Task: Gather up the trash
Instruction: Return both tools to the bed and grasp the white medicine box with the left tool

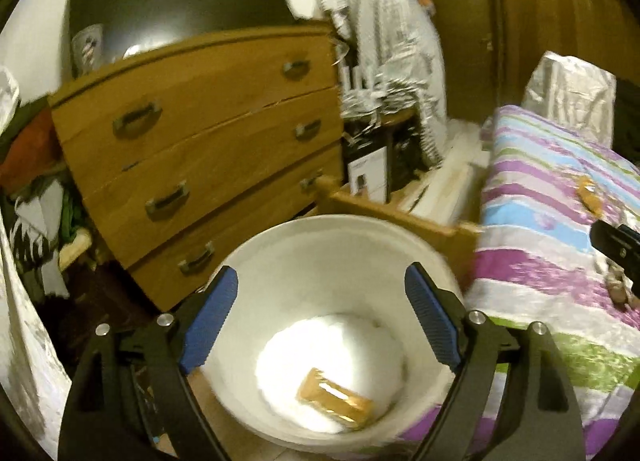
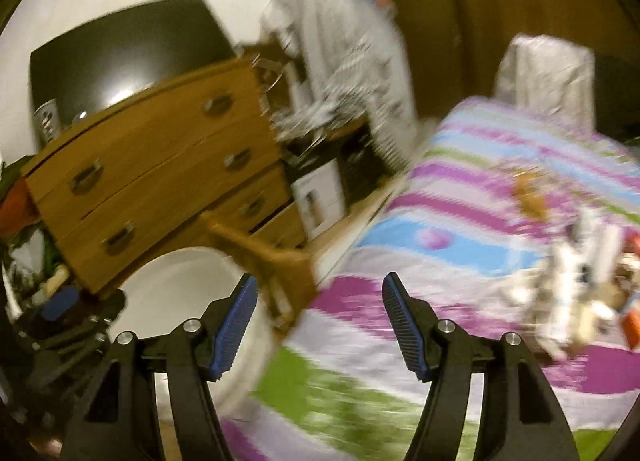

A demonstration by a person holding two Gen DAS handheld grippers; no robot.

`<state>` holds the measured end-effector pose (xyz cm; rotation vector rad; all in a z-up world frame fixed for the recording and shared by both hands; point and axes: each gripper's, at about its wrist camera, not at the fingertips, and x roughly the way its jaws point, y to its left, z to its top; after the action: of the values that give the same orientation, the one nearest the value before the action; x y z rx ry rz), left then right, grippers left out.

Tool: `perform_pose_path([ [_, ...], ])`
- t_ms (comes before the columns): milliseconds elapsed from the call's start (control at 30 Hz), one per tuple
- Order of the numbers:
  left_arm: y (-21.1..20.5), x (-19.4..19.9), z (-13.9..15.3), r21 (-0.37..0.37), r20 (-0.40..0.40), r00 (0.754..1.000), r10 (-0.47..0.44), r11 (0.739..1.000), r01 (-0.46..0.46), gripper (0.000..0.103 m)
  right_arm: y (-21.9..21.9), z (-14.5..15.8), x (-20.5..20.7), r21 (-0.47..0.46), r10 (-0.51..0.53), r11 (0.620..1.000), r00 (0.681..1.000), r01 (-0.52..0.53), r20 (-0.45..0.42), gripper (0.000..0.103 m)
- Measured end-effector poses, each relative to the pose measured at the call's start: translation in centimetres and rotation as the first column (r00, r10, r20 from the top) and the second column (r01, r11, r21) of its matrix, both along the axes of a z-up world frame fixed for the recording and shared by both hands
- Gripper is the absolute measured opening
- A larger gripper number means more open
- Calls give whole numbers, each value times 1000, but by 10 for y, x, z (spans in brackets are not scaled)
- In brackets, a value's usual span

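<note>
A white round bin (image 1: 320, 257) stands on the floor beside the bed; a tan wrapper (image 1: 334, 405) lies at its bottom. My left gripper (image 1: 320, 325) is open and empty, right above the bin's mouth. The bin also shows in the right wrist view (image 2: 176, 285) at lower left. My right gripper (image 2: 318, 325) is open and empty over the striped bedspread (image 2: 440, 221). More trash lies on the bed: a tan wrapper (image 2: 530, 197) and a blurred pile of paper scraps (image 2: 576, 289). The tan wrapper also shows in the left wrist view (image 1: 588, 193).
A wooden chest of drawers (image 1: 200, 149) stands behind the bin, with a dark screen (image 1: 172, 5) on top. The wooden bed footboard (image 1: 392, 213) is next to the bin. A cluttered side table (image 1: 376, 117) and a brown wardrobe (image 1: 552, 21) are at the back.
</note>
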<state>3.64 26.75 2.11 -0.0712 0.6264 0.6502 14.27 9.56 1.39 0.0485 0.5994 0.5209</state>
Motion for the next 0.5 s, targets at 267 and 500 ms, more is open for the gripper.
perform_pose_path([
  [267, -94, 34, -9, 14, -10, 976, -216, 976, 216, 83, -159, -30, -13, -71, -225, 971, 974, 227, 34, 72],
  [500, -174, 85, -30, -77, -55, 884, -465, 885, 460, 83, -315, -76, 1, -77, -427, 904, 892, 420, -149, 81],
])
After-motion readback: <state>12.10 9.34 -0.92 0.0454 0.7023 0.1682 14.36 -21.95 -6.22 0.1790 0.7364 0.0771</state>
